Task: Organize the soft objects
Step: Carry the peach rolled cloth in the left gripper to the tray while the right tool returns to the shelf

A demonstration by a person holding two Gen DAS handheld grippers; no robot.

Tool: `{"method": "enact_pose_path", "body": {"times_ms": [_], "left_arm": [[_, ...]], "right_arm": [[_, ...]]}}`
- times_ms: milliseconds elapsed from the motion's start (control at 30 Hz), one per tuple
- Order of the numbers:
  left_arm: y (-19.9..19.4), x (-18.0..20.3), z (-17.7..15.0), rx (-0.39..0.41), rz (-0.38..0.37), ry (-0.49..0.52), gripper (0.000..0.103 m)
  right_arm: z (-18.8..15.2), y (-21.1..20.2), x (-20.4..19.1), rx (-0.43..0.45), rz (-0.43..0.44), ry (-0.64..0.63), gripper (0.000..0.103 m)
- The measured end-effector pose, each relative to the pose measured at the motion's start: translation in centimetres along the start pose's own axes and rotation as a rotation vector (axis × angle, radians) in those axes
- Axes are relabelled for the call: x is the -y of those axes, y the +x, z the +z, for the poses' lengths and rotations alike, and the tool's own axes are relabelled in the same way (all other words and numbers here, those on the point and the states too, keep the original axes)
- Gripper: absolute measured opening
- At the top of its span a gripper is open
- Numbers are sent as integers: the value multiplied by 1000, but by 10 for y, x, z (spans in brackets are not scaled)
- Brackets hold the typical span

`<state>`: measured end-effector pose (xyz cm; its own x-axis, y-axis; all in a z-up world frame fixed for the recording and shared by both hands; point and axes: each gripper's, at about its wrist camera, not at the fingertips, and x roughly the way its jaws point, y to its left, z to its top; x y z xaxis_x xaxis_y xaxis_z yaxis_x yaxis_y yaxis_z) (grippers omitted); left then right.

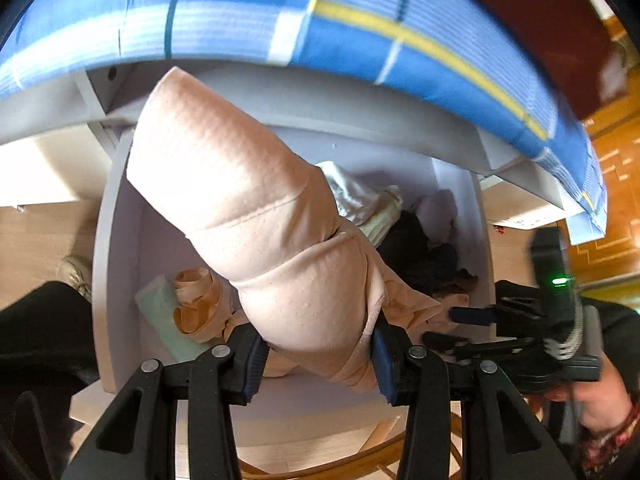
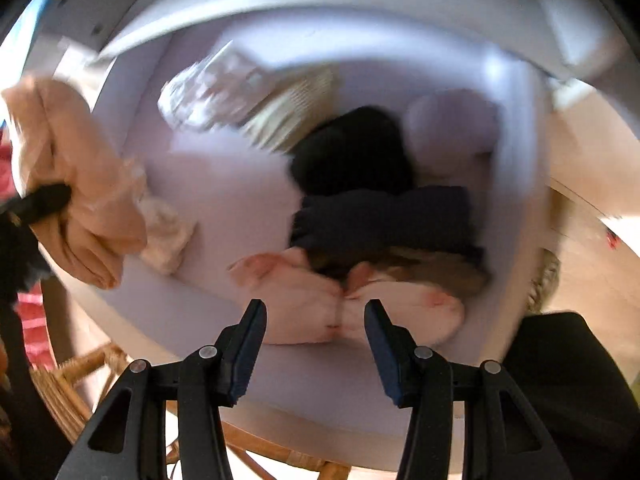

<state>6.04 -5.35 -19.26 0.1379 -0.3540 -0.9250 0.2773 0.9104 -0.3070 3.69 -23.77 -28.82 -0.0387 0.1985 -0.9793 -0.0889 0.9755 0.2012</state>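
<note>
My left gripper (image 1: 316, 356) is shut on a folded peach garment (image 1: 248, 216) and holds it above a white drawer (image 1: 120, 264). The same garment shows at the left of the right wrist view (image 2: 80, 184), hanging from the left gripper's finger. My right gripper (image 2: 316, 340) is open and empty, hovering over the drawer's front edge (image 2: 320, 400) just above a pale pink folded item (image 2: 320, 300). In the drawer lie a black item (image 2: 352, 148), a dark navy item (image 2: 384, 216), a lavender roll (image 2: 452, 124), a cream ribbed item (image 2: 292, 116) and a white item (image 2: 208, 88).
A blue plaid bedsheet (image 1: 320, 12) overhangs the drawer at the top. A rolled peach item (image 1: 196, 300) and a mint green item (image 1: 160, 320) lie in the drawer's left part. A wicker chair (image 2: 80, 380) stands below the drawer. The right gripper's body (image 1: 552, 300) is at the right.
</note>
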Motion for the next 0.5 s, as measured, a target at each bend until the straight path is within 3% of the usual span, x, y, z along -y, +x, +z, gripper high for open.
{"method": "enact_pose_path", "body": {"times_ms": [167,367,500], "left_arm": [[-27,9,-4,43,5,65,45],[-63,18,-4,99,18,133,45],[-78,18,-1,123,16,155,45]], "right_arm": [[7,16,-4,-29,-57,-38,51],[21,-3,-9,-21,-134,-202,51],[19,2,-4,-103,-156,-273,51]]}}
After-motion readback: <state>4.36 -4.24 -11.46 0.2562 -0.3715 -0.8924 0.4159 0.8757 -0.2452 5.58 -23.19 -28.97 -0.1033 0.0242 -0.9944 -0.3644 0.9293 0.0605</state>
